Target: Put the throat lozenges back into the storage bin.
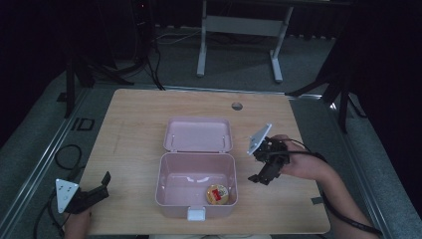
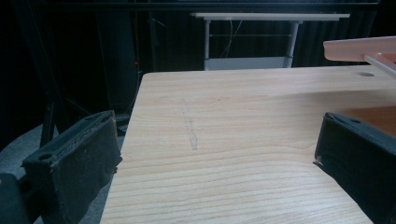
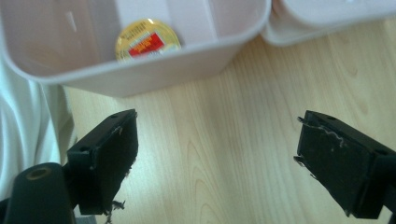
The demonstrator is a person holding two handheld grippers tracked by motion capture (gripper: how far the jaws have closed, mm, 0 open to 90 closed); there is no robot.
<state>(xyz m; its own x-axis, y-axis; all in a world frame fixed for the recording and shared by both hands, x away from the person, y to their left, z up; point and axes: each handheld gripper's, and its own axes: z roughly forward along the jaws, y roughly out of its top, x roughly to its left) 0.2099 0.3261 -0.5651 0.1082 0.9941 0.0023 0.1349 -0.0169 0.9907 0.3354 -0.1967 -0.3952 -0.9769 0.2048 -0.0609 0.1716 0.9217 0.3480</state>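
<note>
A pink lidded box [image 1: 164, 186] stands open in the middle of the wooden table [image 1: 134, 124], its lid [image 1: 199, 134] lying flat behind it. Inside, near the front right corner, lies a small round yellow and red tin [image 1: 217, 194], also seen from above in the right gripper view [image 3: 147, 41]. My right gripper [image 1: 261, 174] hovers just right of the box, open, with bare wood between its jaws [image 3: 217, 154]. My left gripper [image 1: 102, 186] rests at the table's front left corner, open and holding nothing [image 2: 212, 149].
A round cable hole [image 1: 237, 106] sits near the table's far edge. Beyond the table stands a white desk frame [image 1: 239, 30] on grey floor. Cables [image 1: 67, 157] lie on the floor at left. A white cloth [image 3: 28, 121] shows by the box.
</note>
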